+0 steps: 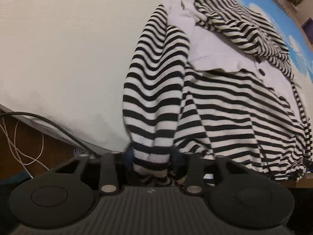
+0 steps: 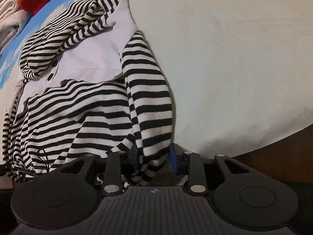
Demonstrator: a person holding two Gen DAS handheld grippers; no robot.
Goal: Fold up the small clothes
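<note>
The striped cardigan (image 1: 225,105) lay crumpled on the cream bedsheet (image 1: 68,49); left gripper (image 1: 151,156) and right gripper (image 2: 154,154) each pinched its hem; spreading it flat probably came next, needing an even pull

Left wrist fisheye low at the bed's near edge, facing forward along its left gripper (image 1: 151,156), striped garment (image 1: 225,107) close in the right half, right wrist fisheye equally low and near, same striped garment in its left half, white sheet (image 2: 234,58) shared
</note>
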